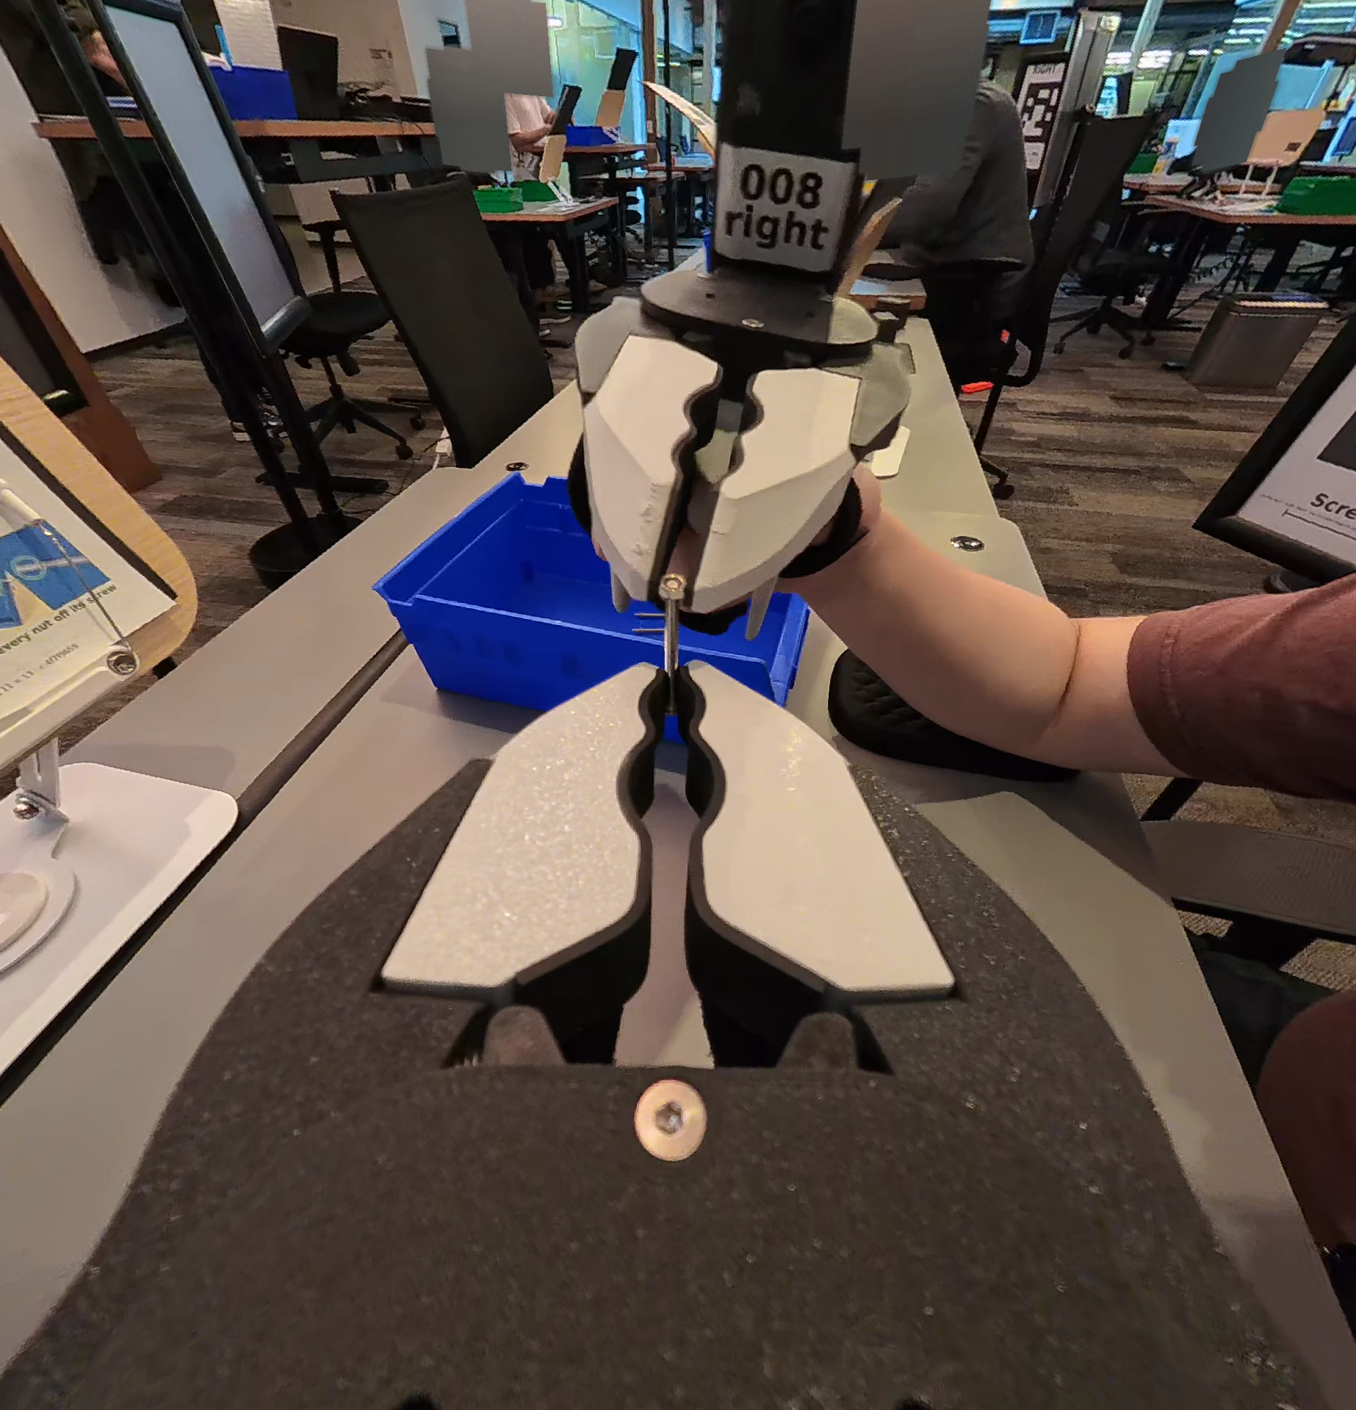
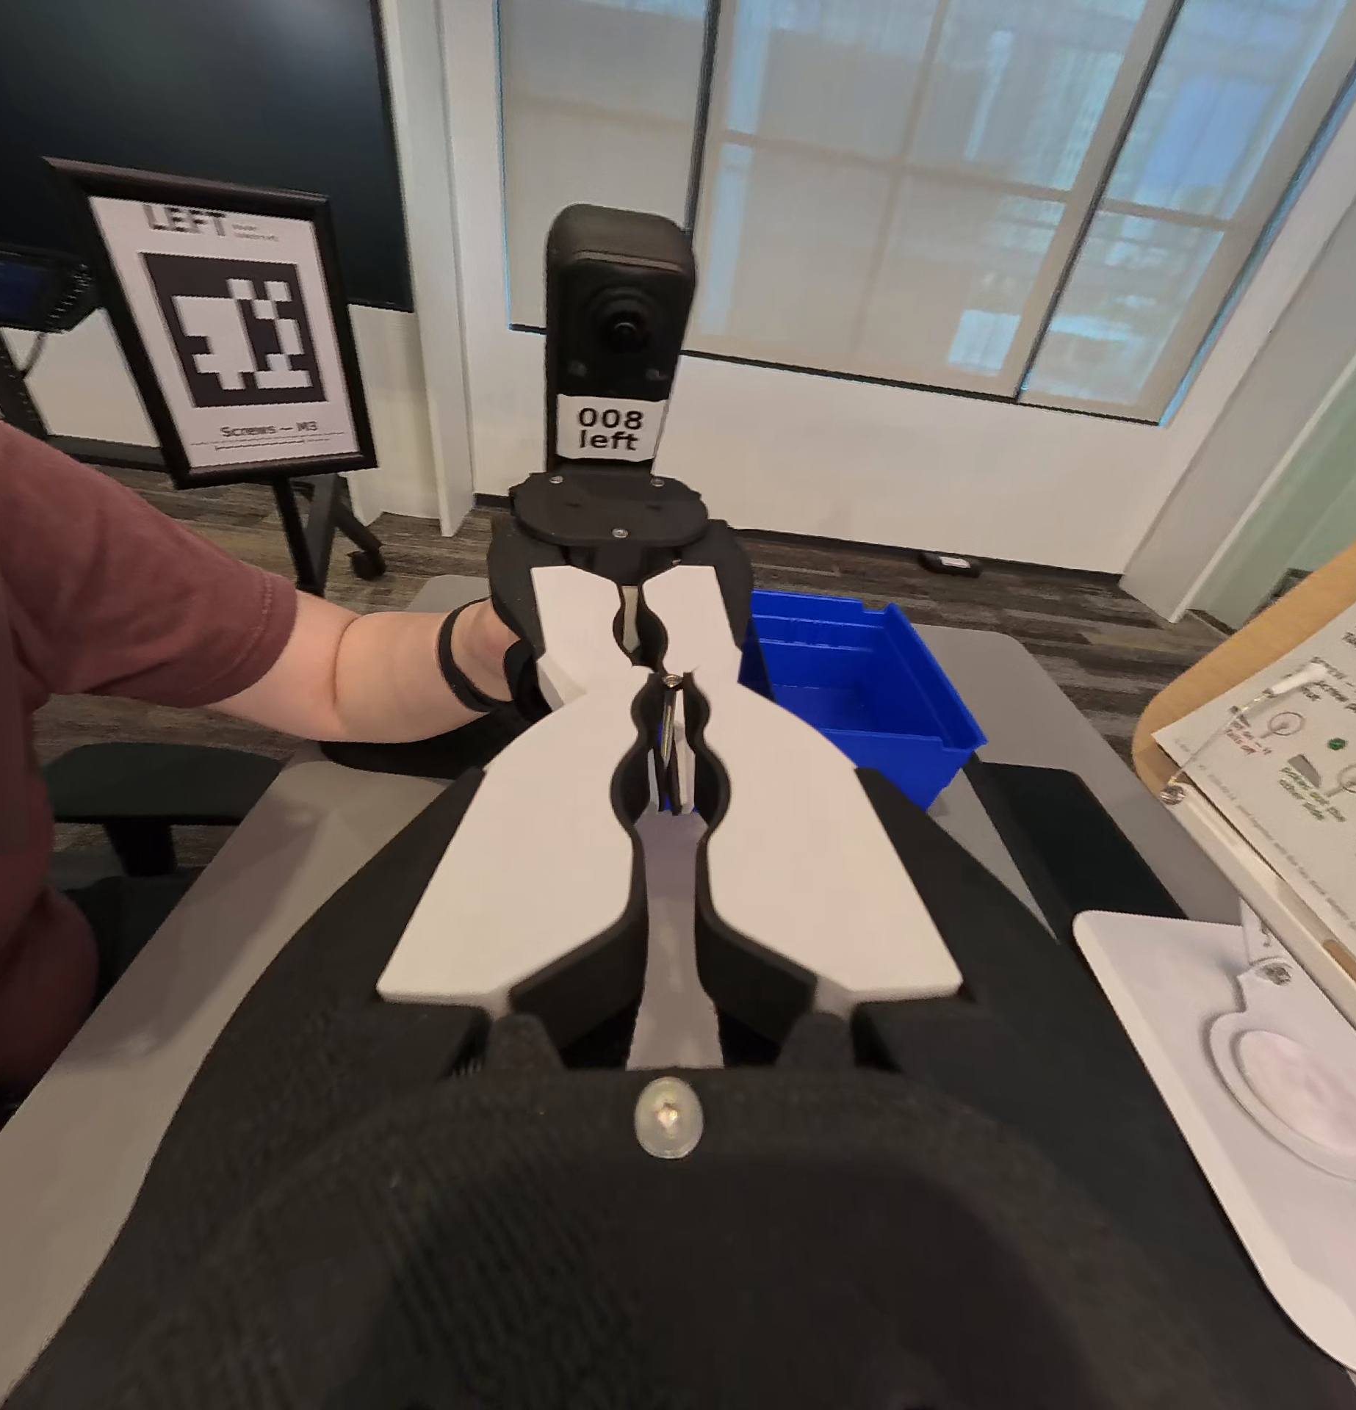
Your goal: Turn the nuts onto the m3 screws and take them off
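A grey table [image 1: 293, 732] carries everything, with a blue bin [image 1: 507, 610] sitting on it just beyond the two tools. In the right wrist view the same bin [image 2: 873, 687] lies to the right of the far tool. A stand with a printed sheet [image 1: 41, 610] is at the left edge of the table in the left wrist view.

The left gripper [image 1: 671, 690] has its jaws nearly together, pinched on the lower end of a thin screw [image 1: 670, 648] that stands upright out of the tips. Facing it from the far side, the right gripper [image 1: 669, 591] comes down over the screw's top, its jaws also almost shut around a small nut [image 1: 671, 587] sitting at the upper end of the screw. A person's hand [image 1: 850, 526] holds that tool from the right.

In the right wrist view the right gripper [image 2: 671, 683] meets the left gripper [image 2: 644, 664] tip to tip, the nut [image 2: 669, 679] between its tips; the screw shaft is hard to make out. Two more thin screws [image 1: 644, 622] lie inside the bin.
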The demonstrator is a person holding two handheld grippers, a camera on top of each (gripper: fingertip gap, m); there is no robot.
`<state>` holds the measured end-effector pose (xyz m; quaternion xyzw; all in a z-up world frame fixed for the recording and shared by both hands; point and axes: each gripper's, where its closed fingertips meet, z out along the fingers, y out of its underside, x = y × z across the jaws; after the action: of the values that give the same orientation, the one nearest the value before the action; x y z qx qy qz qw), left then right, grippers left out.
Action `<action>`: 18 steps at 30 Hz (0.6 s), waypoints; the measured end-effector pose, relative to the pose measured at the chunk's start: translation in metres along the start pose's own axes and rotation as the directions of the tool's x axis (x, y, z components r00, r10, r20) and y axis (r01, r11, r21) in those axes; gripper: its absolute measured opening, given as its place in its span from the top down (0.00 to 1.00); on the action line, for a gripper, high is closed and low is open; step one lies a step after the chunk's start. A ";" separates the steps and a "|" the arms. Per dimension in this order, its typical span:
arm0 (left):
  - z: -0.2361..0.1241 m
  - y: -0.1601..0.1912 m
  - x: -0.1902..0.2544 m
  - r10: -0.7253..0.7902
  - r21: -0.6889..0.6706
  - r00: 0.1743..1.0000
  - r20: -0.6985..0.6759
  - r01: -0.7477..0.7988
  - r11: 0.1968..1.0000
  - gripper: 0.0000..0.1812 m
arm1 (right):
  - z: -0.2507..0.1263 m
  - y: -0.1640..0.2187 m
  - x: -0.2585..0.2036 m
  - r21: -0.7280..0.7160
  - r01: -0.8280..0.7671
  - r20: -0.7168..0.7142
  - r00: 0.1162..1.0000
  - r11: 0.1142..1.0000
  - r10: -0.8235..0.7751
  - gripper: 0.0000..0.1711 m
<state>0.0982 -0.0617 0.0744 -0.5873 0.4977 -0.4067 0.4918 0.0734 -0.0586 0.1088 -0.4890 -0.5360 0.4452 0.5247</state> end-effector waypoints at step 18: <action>0.001 0.007 0.081 -0.014 -0.058 0.887 -0.461 -0.014 0.998 0.99 | -0.020 -0.001 -0.075 -0.010 -0.179 0.575 0.804 0.984 0.152 0.97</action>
<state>0.1120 -0.1419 0.0667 -0.4884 0.6121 -0.5196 0.3419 0.0907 -0.1336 0.1018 -0.3653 -0.6143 0.6274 0.3090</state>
